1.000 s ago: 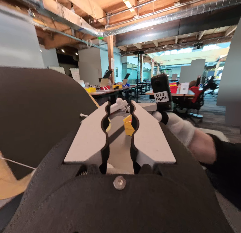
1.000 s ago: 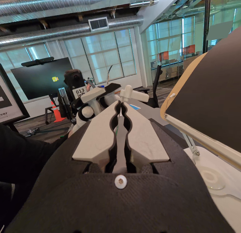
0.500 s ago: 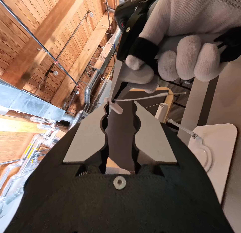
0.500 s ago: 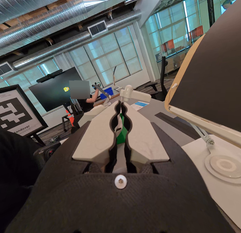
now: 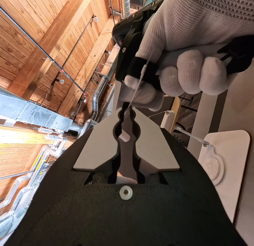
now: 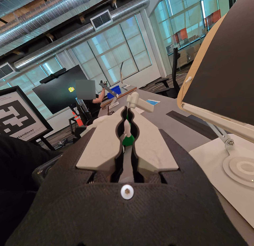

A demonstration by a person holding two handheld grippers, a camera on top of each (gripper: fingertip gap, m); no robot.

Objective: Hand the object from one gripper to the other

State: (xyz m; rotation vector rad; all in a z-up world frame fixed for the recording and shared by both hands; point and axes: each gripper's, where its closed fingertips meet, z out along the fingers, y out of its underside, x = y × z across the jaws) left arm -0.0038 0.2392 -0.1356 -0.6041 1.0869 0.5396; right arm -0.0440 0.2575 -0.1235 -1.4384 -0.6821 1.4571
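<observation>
White plastic, T-shaped, the tag (image 6: 138,101) sticks up just past the tips of the right gripper (image 6: 127,108), whose fingers are pressed together on its thin stem. Beyond the tag the grey counter (image 6: 165,123) runs away bare and wide, and the air above the tag is free. To the right of the tag a dark panel with a tan rim (image 6: 192,68) leans in on a white arm fixed to a white base plate (image 6: 206,156). A green block (image 6: 128,142) shows below the tag, through the gap between the fingers.

Seen from beneath the tag, the left gripper (image 5: 127,110) points up at the wooden ceiling (image 5: 41,32). Its fingers are drawn close, with a thin cord (image 5: 137,89) passing between the tips and a small white barrel (image 5: 124,137) sitting in the hollow behind them; whether they pinch the cord I cannot tell. A gloved hand (image 5: 178,57) crowds close overhead.
</observation>
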